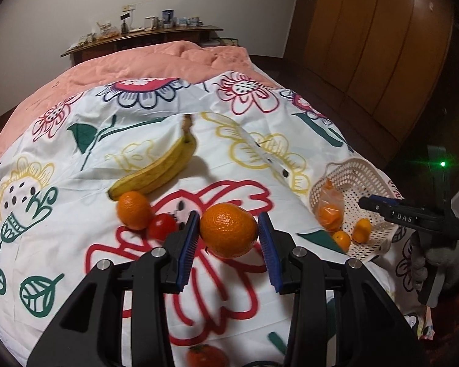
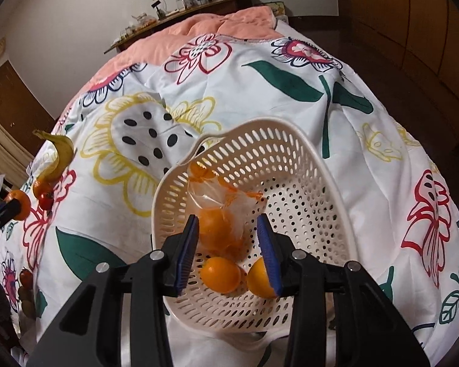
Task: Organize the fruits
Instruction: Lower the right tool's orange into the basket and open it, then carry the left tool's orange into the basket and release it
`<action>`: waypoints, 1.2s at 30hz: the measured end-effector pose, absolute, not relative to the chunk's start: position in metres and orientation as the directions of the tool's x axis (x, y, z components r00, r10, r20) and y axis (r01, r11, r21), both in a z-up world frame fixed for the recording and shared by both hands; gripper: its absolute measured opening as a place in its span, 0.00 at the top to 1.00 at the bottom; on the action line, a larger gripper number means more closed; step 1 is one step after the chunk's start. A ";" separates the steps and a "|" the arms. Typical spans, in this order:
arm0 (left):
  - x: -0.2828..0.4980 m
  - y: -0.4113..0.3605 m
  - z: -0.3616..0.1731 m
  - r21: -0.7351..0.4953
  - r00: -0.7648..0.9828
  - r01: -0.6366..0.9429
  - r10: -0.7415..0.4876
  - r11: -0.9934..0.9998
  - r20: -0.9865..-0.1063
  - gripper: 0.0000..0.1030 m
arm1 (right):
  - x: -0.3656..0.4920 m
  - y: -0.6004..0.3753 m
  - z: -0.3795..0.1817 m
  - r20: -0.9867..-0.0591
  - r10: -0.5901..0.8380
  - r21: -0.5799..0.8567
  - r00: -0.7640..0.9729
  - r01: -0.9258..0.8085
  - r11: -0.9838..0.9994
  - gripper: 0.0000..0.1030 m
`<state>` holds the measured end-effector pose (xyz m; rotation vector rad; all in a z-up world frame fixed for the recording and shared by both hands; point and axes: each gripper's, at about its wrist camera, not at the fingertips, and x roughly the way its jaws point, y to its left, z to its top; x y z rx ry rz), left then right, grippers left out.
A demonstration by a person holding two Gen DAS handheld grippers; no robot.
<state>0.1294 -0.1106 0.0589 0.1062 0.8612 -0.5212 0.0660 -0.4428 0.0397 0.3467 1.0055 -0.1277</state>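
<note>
My left gripper (image 1: 228, 215) is shut on a large orange (image 1: 228, 229), held a little above the floral sheet. On the sheet beyond it lie a banana (image 1: 159, 168), a second orange (image 1: 133, 210) and a tomato (image 1: 161, 226). A white perforated basket (image 2: 290, 128) lies tilted on the bed at the right. My right gripper (image 2: 228, 220) hangs open over it with nothing pinched. Below its pads are a plastic bag of oranges (image 2: 217, 229) and two loose small oranges (image 2: 220, 273), one of them (image 2: 257, 275) partly behind the right finger.
One more red fruit (image 1: 206, 356) lies near the bed's front edge. A pink quilt (image 1: 156, 61) covers the far half of the bed, before a cluttered headboard shelf (image 1: 143, 35). A wooden wardrobe (image 1: 376, 39) stands right. A grey plush toy (image 1: 434, 257) sits beside the basket.
</note>
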 end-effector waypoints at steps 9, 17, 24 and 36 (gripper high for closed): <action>0.116 -0.163 0.058 -0.095 0.477 0.581 -0.433 0.808 -0.765 0.61 | 0.053 -0.455 0.049 -0.790 0.072 0.287 0.608 0.264 0.921 0.55; 0.107 -0.223 0.048 -0.089 0.394 0.676 -0.461 0.732 -0.795 0.61 | 0.038 -0.467 0.059 -0.743 0.060 0.302 0.666 0.254 0.919 0.54; 0.105 -0.263 0.036 -0.086 0.340 0.721 -0.460 0.687 -0.820 0.61 | 0.029 -0.481 0.057 -0.725 0.064 0.334 0.685 0.269 0.903 0.54; 0.111 -0.280 0.029 -0.121 0.300 0.723 -0.467 0.680 -0.832 0.48 | 0.025 -0.486 0.052 -0.712 0.091 0.370 0.696 0.263 0.891 0.50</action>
